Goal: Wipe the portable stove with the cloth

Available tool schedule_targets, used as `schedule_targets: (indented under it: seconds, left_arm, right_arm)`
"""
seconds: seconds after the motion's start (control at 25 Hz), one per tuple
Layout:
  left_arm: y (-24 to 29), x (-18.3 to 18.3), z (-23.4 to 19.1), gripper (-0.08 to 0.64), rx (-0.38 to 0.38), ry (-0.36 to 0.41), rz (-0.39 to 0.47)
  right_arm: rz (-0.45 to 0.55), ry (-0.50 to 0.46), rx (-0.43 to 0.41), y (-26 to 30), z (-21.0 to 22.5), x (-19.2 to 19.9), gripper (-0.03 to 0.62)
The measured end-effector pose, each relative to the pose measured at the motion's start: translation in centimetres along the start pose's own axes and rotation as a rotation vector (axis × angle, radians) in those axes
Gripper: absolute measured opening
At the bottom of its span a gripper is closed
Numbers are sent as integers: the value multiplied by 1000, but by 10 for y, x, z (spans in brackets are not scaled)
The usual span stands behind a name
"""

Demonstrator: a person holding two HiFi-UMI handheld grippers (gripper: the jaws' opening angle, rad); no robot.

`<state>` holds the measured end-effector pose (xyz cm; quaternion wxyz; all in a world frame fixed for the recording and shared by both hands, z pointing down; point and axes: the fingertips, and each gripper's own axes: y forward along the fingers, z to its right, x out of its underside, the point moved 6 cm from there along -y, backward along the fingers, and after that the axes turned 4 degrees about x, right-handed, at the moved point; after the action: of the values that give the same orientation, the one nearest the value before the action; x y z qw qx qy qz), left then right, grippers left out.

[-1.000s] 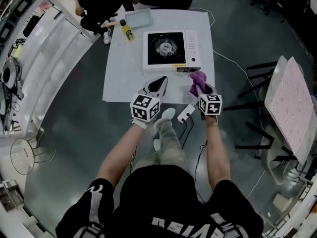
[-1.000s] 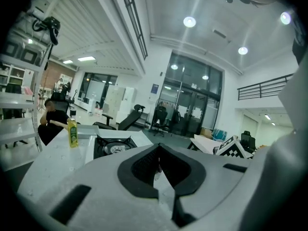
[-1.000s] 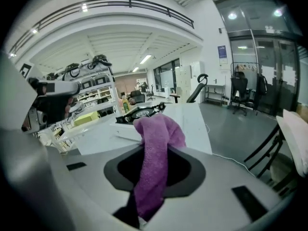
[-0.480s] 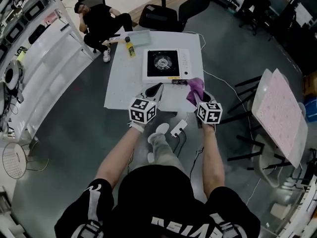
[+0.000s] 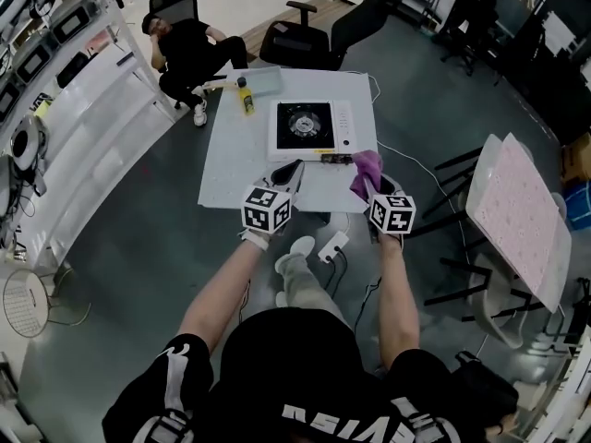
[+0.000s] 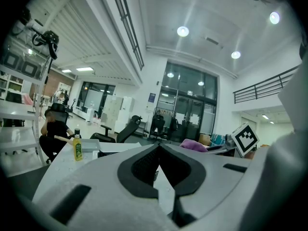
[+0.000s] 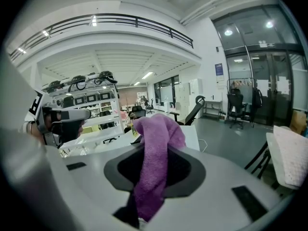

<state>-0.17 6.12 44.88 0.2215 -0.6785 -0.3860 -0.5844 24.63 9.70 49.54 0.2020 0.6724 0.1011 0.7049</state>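
The right gripper (image 5: 371, 185) is clenched on the purple cloth (image 5: 367, 164); the cloth bunches above the jaws and a loose tail hangs between them, so only a fold seems pinched. If that fold drags hard, it may well slip out. The left gripper (image 5: 291, 168) is closed on nothing, above the near edge of the table (image 5: 231, 155). The stove (image 5: 309, 129) sits just beyond both, the cloth near its front right corner. Nothing steadies the stove, so a firm wipe could push it across the smooth top. The hanging tail could also snag on the burner grate. Farther back, a bottle (image 5: 246, 100) stands beside a tray (image 5: 260, 81); a sliding stove might knock it.
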Motion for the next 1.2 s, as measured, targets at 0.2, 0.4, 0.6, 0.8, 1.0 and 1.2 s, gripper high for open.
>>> schedule_targets:
  seconds: [0.2,0.4,0.6,0.8,1.0,1.2]
  left_arm:
    - [-4,0,1,6,6,3,-3]
    - [1,3,-4,6,15,8,-14]
    - [15,13,-19,6,25,-2,-44]
    - [34,23,-35,6,39,-19,-78]
    - [61,33,-53,6,53,-34,-113]
    - [86,50,-71,6,58,-59,-149]
  right_arm:
    - [-4,5,8,-2,0,2,101]
    - [-14,5,17,5,4,6,101]
    - [-33,11,21,27,10,11,101]
    - [-93,23,20,61,16,26,101]
    - [-160,33,16,103,27,43,101]
    - [-229,29,6,142,35,63,101]
